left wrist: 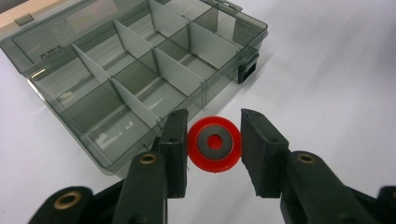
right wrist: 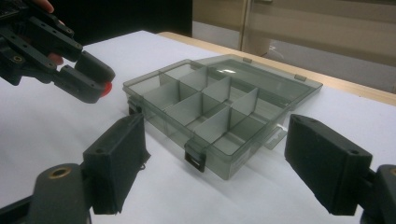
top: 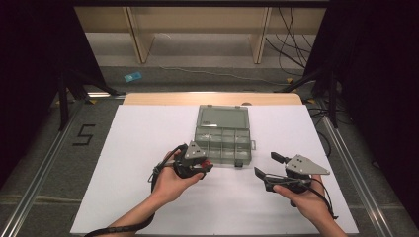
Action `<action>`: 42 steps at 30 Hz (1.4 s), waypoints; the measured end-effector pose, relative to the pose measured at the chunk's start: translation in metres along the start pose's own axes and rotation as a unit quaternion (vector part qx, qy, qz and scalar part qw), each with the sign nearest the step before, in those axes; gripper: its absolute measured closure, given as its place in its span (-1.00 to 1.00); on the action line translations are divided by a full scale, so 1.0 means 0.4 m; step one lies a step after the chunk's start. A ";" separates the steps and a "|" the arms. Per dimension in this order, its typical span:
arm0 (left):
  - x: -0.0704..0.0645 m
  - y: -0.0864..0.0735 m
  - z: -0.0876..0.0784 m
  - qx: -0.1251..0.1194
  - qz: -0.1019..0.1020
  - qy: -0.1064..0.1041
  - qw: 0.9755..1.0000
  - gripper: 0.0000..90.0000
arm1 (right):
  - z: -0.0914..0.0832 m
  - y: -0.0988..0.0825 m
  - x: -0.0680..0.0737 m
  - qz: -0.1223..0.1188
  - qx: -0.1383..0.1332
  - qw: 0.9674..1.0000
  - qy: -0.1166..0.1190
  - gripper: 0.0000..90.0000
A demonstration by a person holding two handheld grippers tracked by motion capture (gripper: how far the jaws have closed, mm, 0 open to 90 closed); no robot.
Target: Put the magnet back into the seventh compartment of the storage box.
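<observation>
We held a round red plastic disc with grey washer (left wrist: 215, 144) pinched in our left claw (left wrist: 214, 151) for dropping into the smoky clear compartment box (left wrist: 140, 74); our right claw (right wrist: 215, 170) waited spread.

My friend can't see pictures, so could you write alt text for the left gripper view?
Two black fingers grip a red ring with a grey centre above a white table. Behind it sits an open grey compartment box.

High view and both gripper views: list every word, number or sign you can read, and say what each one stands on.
"5": black figure on the grey floor left of the table.
Small dark print on the lid of the clear organiser box, seen in the left gripper view: too small and blurred to read.
Nothing else legible.
</observation>
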State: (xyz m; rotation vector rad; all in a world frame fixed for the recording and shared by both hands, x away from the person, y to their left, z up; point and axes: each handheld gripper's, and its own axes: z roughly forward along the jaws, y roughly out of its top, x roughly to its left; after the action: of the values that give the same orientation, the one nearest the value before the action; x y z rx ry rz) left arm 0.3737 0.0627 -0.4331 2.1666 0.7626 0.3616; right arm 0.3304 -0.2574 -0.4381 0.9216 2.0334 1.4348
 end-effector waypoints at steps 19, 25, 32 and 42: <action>-0.010 0.038 0.024 -0.014 0.007 -0.002 1.000 0.40 | 0.000 0.000 0.000 -0.003 -0.002 1.000 -0.001 -0.52; -0.012 0.046 0.034 -0.014 0.009 -0.004 1.000 0.40 | 0.000 0.000 -0.001 -0.003 -0.003 1.000 -0.001 -0.52; -0.014 0.051 0.042 -0.015 0.007 -0.001 1.000 0.40 | -0.001 0.000 0.000 0.001 -0.001 1.000 0.000 -0.52; -0.013 0.062 0.051 -0.018 0.014 -0.006 1.000 0.40 | -0.001 0.000 0.003 0.010 0.004 1.000 0.004 -0.52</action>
State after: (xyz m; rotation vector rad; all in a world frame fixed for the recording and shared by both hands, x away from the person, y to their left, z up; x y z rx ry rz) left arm 0.3895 0.0348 -0.4273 2.1458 0.7158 0.3733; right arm 0.3292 -0.2568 -0.4379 0.9435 2.0429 1.4430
